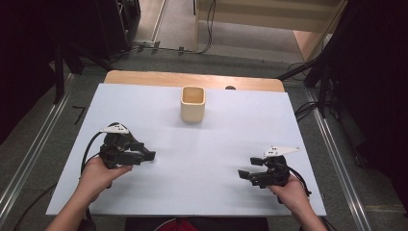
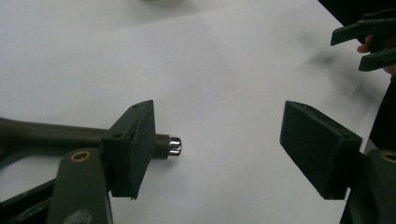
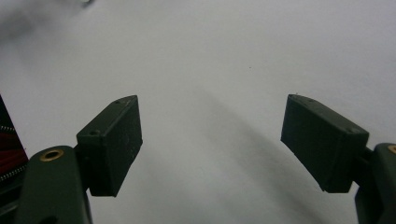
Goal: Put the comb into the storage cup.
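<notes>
High view: the left gripper sits near-left on the white bench, well apart from the right gripper.

Left gripper view: its fingers are open and grip nothing. A dark metal-tipped rod lies crosswise just behind the left finger, tip poking into the gap.

Right gripper view: fingers open, empty.

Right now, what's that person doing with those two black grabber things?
A person sits at a table covered with a white sheet and holds a grabber in each hand. The left gripper and the right gripper both rest low over the sheet with their jaws wide open, and nothing is between them. A dark pen-like stick with a shiny tip lies on the sheet just behind one jaw of the left gripper. A small tan cup stands at the far side, untouched.
</notes>
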The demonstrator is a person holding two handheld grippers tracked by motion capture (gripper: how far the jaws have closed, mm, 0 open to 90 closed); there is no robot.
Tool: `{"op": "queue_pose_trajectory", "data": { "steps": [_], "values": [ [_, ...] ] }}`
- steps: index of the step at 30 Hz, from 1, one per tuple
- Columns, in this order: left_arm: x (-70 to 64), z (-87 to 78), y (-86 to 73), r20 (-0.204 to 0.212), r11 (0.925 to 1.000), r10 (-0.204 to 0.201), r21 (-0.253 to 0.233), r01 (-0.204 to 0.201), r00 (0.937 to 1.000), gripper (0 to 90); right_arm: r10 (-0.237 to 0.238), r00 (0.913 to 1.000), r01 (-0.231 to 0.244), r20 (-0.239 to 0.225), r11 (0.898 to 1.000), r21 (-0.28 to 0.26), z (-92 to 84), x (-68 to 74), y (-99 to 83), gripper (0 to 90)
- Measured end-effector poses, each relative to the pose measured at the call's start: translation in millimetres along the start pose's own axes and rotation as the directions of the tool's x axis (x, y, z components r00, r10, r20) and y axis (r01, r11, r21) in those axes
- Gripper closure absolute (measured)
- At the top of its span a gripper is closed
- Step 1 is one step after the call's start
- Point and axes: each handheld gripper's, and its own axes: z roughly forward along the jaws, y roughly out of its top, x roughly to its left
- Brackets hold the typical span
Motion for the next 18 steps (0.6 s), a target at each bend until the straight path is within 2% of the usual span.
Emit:
{"op": "queue_pose_trajectory", "data": {
  "steps": [2,8,18],
  "values": [
    [0.5,0.1,1.7,0.007,1.0000,-0.005,0.003,0.005,1.0000,22.6,-0.004,1.0000,0.004,0.001,1.000,0.001,0.0,0.1,-0.1,18.8],
    [1.3,4.6,11.3,0.011,0.9999,-0.004,0.010,0.004,0.9999,22.8,-0.010,1.0000,0.010,0.001,1.000,0.007,0.7,0.1,-0.1,18.8],
    [3.2,23.0,27.6,-0.018,0.9991,0.002,0.042,-0.002,0.9998,24.8,-0.008,1.0000,0.008,0.004,1.000,0.009,0.7,0.2,-0.4,18.8]
  ]
}}
